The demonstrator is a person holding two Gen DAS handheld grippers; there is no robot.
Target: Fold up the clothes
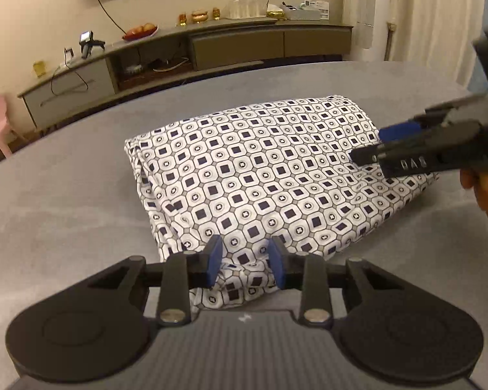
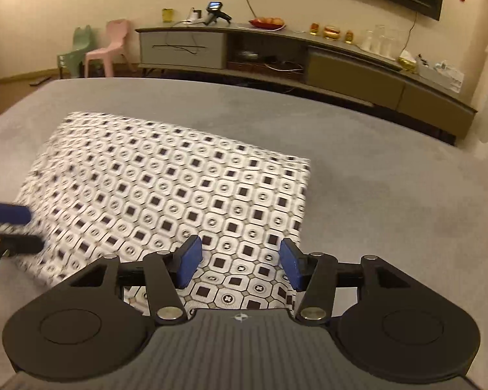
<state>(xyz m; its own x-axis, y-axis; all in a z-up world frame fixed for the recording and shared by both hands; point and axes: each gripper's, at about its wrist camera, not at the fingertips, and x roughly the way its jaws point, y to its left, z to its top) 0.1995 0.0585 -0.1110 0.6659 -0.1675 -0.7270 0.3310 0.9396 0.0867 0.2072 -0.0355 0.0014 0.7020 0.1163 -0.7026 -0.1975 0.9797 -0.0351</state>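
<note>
Both claws are spread apart and grip nothing. Low in the left wrist view, my left claw [image 1: 245, 261] hangs over the near edge of the folded garment [image 1: 263, 175], its blue pads [image 1: 214, 260] on either side of a loose flap of cloth that pokes out toward me; whether they touch the fabric I cannot tell. Low in the right wrist view, my right claw [image 2: 240, 265] has its pads wide apart over another corner of the same garment [image 2: 166, 195].

That garment is white with dark squares and small rings, folded into a thick rectangle, and it lies in the middle of the grey desk [image 1: 65, 195]. In the left wrist view my right claw [image 1: 374, 146] comes in from the right edge of the frame, over the garment's right side, with my right hand [image 1: 484, 191] behind it. In the right wrist view my left claw [image 2: 32, 229] shows at the left edge, blurred.

Beyond the desk, across the upper part of both frames, a long low sideboard [image 2: 309, 58] stands along the wall, and a pink chair [image 2: 109, 48] sits at the upper left of the right wrist view.
</note>
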